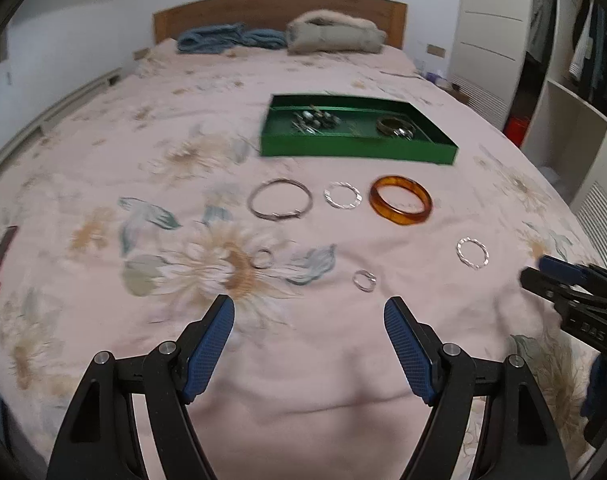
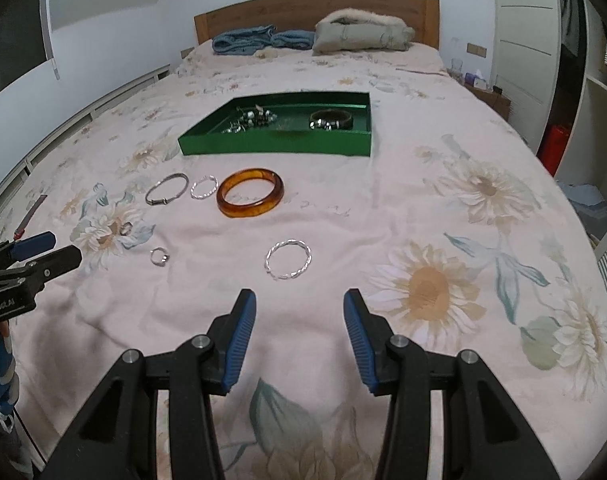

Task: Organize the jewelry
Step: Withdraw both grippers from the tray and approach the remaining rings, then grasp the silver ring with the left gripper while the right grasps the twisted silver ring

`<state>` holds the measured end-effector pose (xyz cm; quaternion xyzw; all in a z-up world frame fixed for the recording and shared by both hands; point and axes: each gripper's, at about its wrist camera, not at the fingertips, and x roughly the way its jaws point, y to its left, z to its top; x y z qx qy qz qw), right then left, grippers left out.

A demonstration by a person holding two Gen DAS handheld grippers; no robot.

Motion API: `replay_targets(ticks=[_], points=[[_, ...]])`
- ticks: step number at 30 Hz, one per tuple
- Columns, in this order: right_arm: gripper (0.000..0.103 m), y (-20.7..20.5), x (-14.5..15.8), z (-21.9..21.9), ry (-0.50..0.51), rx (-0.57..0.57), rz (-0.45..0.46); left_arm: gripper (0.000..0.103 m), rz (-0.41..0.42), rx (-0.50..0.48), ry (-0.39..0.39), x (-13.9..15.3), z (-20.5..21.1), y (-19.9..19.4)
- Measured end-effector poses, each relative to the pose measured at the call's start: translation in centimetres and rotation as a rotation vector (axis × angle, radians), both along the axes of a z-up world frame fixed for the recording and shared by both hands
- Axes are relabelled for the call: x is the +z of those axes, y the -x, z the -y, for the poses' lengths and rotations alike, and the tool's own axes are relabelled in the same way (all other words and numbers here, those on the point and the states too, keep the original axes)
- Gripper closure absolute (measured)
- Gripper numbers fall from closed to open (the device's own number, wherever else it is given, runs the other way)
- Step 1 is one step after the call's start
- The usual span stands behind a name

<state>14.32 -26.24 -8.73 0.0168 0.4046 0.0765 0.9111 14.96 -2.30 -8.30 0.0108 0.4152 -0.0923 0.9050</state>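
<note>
The bed (image 2: 423, 208) is carrying everything, and the green tray (image 2: 279, 146) sitting in its middle is serving as the landmark. Some jewelry is already lying inside the tray; the rest is lying loose on the bedspread on the near side of it.

Just in front of the tray an amber bangle (image 2: 250, 193) is lying flat, with a thin silver bangle (image 1: 280, 199) and a small twisted ring of wire (image 1: 342, 195) in a row beside it. Nearer than those, well apart from the tray, a twisted silver bracelet (image 2: 288, 259) is lying right ahead of the right tool (image 2: 299, 308), and two small rings (image 1: 364, 281) are lying ahead of the left tool (image 1: 309, 312).

Both tools are hanging spread and empty above the bedspread — the left one wider than the right.

Judging by the layout, the step in hand is picking up a loose piece. Doing it well is likely meaning coming down with one finger inside the loop and one outside, pinching the band itself — not the soft cloth beneath — then lifting clear before heading over the tray wall.
</note>
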Motion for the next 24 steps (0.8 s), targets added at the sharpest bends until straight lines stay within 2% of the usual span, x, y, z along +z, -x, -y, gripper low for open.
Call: replay_targets(ticks=[4, 9, 12, 16, 20, 24], points=[[0.059, -1.9, -1.7, -0.4, -0.002, 0.022, -0.031, 0.026, -0.031, -0.064, 0.022, -1.6, 1.2, -1.5], [0.058, -4.5, -3.6, -0.8, 0.003, 0.039, -0.058, 0.027, -0.072, -0.084, 0.033, -3.4, 2.3, -3.3], [0.052, -5.5, -4.1, -0.8, 0.002, 0.040, -0.054, 0.033, -0.084, -0.112, 0.033, -4.2, 3.1, -3.9], [0.051, -6.5, -4.4, -0.7, 0.002, 0.050, -0.045, 0.041, -0.103, -0.117, 0.035, -5.2, 4.0, -5.0], [0.051, -7.3, -4.7, -0.9, -0.004, 0.065, -0.043, 0.043, -0.102, -0.115, 0.045, -5.6, 4.2, -5.4], [0.051, -7.5, -4.7, -1.0, -0.020, 0.083, -0.035, 0.055, -0.102, -0.113, 0.040, -5.9, 4.4, -5.7]])
